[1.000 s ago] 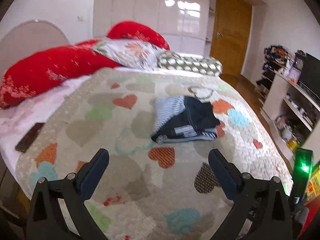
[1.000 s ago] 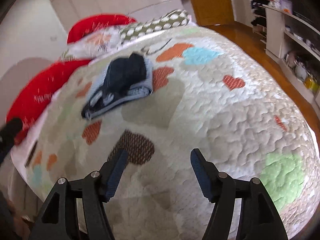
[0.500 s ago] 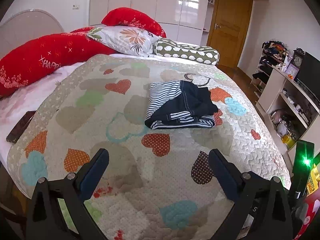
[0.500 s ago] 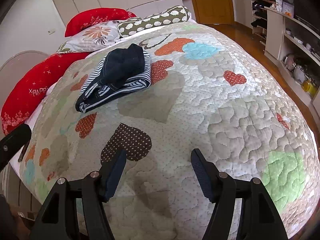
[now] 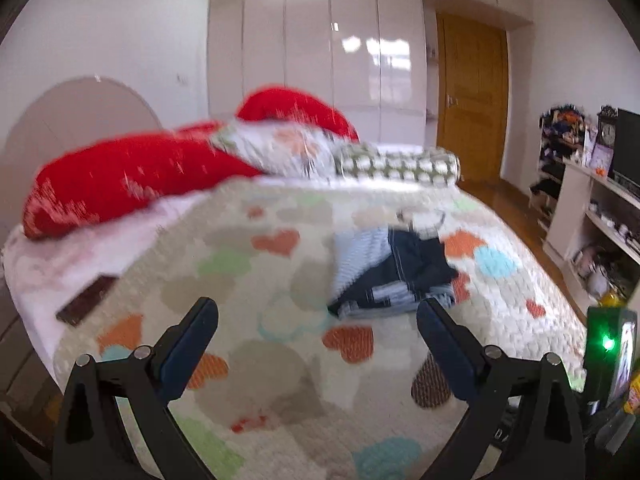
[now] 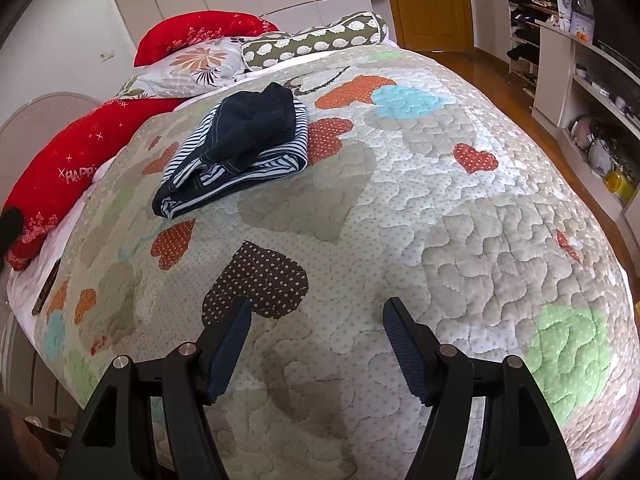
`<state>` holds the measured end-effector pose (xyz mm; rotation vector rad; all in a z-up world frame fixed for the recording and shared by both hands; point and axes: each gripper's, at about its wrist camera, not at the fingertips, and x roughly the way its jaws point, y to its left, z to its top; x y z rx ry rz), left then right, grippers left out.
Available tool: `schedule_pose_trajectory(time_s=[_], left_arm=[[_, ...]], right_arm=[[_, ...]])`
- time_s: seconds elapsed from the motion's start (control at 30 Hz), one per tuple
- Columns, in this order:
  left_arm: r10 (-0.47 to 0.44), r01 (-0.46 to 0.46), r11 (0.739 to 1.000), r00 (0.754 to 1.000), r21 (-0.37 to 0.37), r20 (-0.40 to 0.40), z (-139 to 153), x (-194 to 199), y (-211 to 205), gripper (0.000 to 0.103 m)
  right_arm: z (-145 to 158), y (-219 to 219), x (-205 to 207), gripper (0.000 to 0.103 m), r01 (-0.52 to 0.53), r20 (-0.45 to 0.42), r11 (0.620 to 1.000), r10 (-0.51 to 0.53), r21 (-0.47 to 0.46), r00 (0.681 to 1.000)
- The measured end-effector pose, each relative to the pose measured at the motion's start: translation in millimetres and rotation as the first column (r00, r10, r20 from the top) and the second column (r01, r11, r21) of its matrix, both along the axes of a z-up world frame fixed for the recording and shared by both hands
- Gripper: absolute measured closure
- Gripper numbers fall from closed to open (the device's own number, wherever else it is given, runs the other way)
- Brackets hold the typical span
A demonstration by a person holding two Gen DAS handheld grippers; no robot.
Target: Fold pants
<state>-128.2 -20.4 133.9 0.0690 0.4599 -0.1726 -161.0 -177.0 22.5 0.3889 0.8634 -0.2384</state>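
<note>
The pants are dark navy with navy-and-white stripes. The quilt under them is pale with beige, orange, green and light blue hearts, plus a brown white-dotted heart near. At the far end lie red pillows, a white floral pillow and an olive bolster with white spots. The far door is honey-coloured wood.

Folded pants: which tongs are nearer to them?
Left, probably. The left tongs hover by the orange heart just short of the pants; the right tongs hang farther back, over the brown heart. Neither touches.
</note>
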Motion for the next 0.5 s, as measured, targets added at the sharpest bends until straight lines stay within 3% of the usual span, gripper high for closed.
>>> schedule_pose_trajectory(time_s=[0.17, 0.37, 0.5], left_arm=[[-0.041, 0.045, 0.998, 0.997, -0.054, 0.067, 14.8, -6.3, 7.4, 0.0], [-0.088, 0.092, 0.993, 0.995, -0.072, 0.05, 12.5, -7.8, 9.1, 0.0], [-0.115, 0.112, 0.986, 0.993, -0.121, -0.017, 6.9, 0.7, 11.6, 0.0]], right_arm=[[3.5, 2.9, -0.4, 0.03, -0.006, 0.011, 1.0, 0.006, -0.015, 1.0], [11.7, 11.7, -2.6, 0.03, -0.028, 0.041, 0.998, 0.031, -0.064, 0.999], [12.0, 16.4, -2.2, 0.03, -0.045, 0.039, 0.996, 0.048, -0.078, 0.998]])
